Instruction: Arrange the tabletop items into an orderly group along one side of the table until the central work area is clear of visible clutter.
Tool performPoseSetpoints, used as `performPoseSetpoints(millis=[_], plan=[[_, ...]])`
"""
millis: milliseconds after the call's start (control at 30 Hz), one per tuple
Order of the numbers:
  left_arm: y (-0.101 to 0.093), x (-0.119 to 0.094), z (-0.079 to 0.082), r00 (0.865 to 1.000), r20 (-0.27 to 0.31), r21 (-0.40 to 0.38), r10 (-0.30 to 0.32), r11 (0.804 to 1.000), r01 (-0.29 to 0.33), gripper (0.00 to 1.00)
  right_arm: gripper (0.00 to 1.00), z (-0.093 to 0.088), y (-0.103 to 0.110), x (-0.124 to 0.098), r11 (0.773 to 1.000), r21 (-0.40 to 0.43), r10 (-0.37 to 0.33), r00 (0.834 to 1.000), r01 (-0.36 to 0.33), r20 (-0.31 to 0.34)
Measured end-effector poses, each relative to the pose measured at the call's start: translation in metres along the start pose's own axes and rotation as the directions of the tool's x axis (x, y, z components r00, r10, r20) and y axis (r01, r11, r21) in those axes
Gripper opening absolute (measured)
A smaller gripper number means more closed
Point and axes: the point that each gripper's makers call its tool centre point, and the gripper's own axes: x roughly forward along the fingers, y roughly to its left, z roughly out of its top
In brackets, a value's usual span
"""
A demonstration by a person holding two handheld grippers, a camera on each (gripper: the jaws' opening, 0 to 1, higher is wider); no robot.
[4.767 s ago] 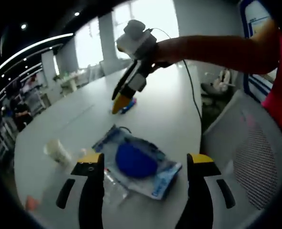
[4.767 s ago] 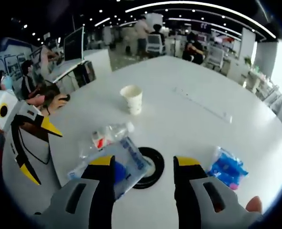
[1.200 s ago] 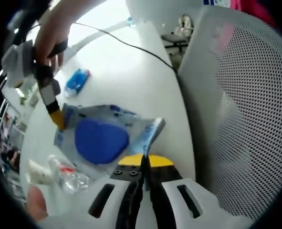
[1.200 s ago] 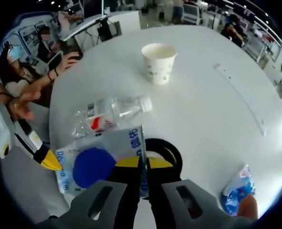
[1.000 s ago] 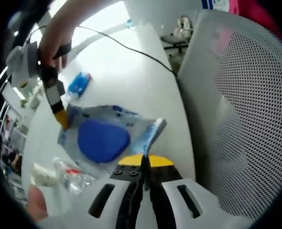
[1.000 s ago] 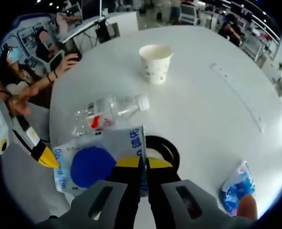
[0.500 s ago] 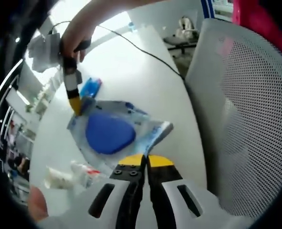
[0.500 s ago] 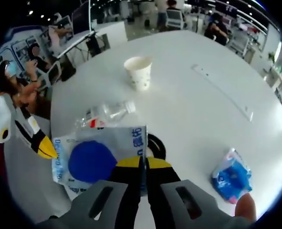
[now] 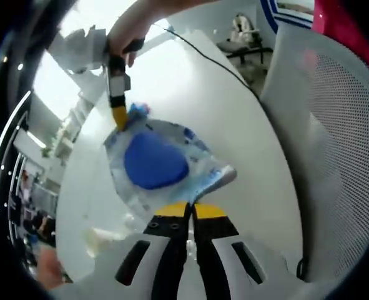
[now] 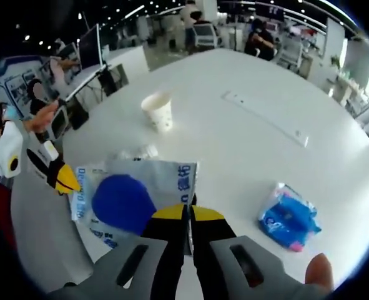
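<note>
Big white bench in an open office. Both tools, left tool and right tool, are clamped on opposite edges of the clear bag with the blue disc, holding it above the bench; paper cup and blue packet sit nearby.

A white mesh-backed chair stands right against the counter's edge. A black cable trails across the counter near that chair. Beyond the counter's far side, people sit at desks with office chairs, and a dark monitor stands on a side desk.
</note>
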Motion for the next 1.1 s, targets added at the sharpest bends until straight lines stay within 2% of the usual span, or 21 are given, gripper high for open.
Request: performPoseSetpoints(millis=[100, 267, 367, 467, 567, 733, 867, 1100], plan=[[0.009, -0.001, -0.001, 1.0, -0.002, 0.003, 0.004, 1.0, -0.004, 0.0, 0.03, 0.004, -0.007, -0.006, 1.0, 0.028, -0.015, 1.0, 0.014, 0.023], [0.04, -0.001, -0.004, 1.0, 0.004, -0.011, 0.012, 1.0, -0.012, 0.0, 0.03, 0.011, -0.02, -0.011, 0.997, 0.067, -0.041, 0.998, 0.038, 0.048], [0.063, 0.0, -0.007, 1.0, 0.02, -0.064, 0.02, 0.998, -0.018, 0.0, 0.03, 0.013, -0.029, -0.012, 0.994, 0.094, -0.059, 0.997, 0.053, 0.058], [0.086, 0.001, -0.011, 0.999, 0.02, -0.084, 0.035, 0.996, -0.033, 0.0, 0.03, 0.015, -0.037, -0.013, 0.99, 0.125, -0.07, 0.995, 0.06, 0.075], [0.11, 0.004, -0.016, 0.998, 0.019, -0.114, 0.052, 0.992, -0.049, 0.0, 0.03, 0.021, -0.048, -0.014, 0.981, 0.187, -0.079, 0.991, 0.057, 0.112], [0.139, 0.014, -0.026, 0.998, 0.006, -0.143, 0.056, 0.988, -0.055, 0.0, 0.03, 0.026, -0.06, -0.013, 0.968, 0.247, -0.087, 0.986, 0.049, 0.145], [0.156, 0.023, -0.03, 0.998, 0.014, -0.191, 0.053, 0.98, -0.049, 0.0, 0.03, 0.027, -0.07, -0.01, 0.958, 0.282, -0.105, 0.982, 0.058, 0.156], [0.173, 0.045, -0.042, 0.999, -0.006, -0.249, 0.038, 0.968, -0.038, 0.0, 0.03, 0.027, -0.084, 0.002, 0.941, 0.33, -0.126, 0.98, 0.07, 0.152]])
